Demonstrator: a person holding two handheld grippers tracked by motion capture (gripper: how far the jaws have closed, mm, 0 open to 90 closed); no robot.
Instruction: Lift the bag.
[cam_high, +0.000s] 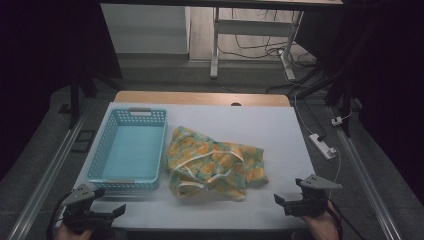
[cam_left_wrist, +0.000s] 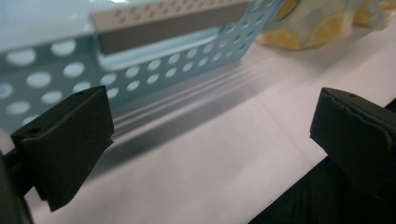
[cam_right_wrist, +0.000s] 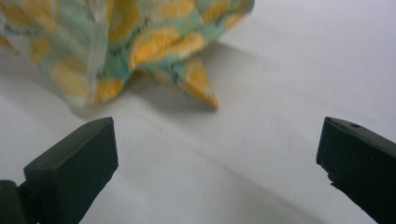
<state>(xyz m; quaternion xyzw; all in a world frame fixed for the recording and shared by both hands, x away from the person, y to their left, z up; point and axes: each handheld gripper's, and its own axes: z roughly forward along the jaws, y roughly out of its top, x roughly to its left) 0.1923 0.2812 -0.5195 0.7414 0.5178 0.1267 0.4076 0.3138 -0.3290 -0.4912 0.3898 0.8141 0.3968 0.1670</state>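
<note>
A crumpled lemon-print cloth (cam_high: 215, 163) lies on the white table (cam_high: 260, 125) just right of the light blue perforated basket (cam_high: 129, 148). The left gripper (cam_high: 111, 200) hovers near the basket's near wall with jaws spread and empty. The right gripper (cam_high: 281, 201) hangs off the cloth's near right corner, jaws likewise wide apart.

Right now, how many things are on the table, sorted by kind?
Baskets: 1, the blue basket, empty.
Cloths: 1, the lemon-print cloth, crumpled beside it.
Grippers: 2, the left gripper and the right gripper, both open at the near edge.
Total: 4
</note>
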